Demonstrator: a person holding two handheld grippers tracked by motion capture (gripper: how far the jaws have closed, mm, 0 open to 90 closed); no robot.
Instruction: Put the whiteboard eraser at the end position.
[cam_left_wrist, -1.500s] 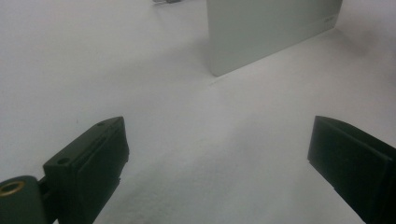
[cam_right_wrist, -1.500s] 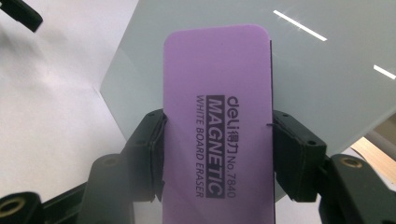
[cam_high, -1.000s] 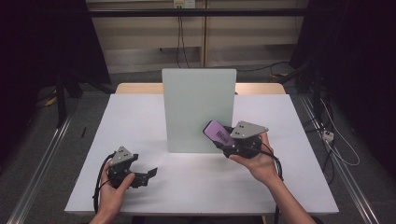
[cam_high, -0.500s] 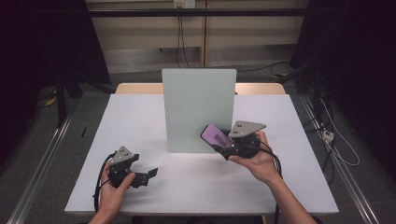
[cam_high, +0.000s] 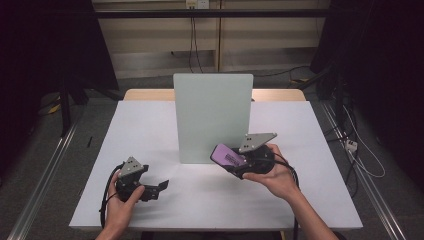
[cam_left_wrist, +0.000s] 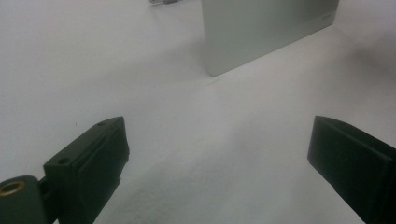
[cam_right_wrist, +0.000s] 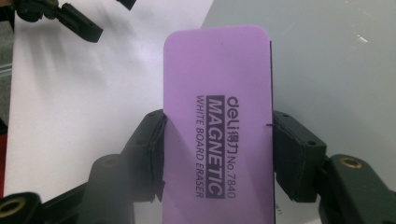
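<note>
High view: right gripper clamps eraser near board edge; left gripper wide.

Board upright at frame centre on worktop; eraser just below-right of board's lower edge, left gripper lower left, well apart.

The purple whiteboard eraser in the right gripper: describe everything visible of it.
The purple rectangular whiteboard eraser has rounded corners, a matte foam-like face and a dark layer along one edge. Black print reads "deli MAGNETIC WHITE BOARD ERASER No.7840". The right gripper clamps its long sides between black jaws, holding it tilted above the white table, just in front of the upright pale green board.
</note>
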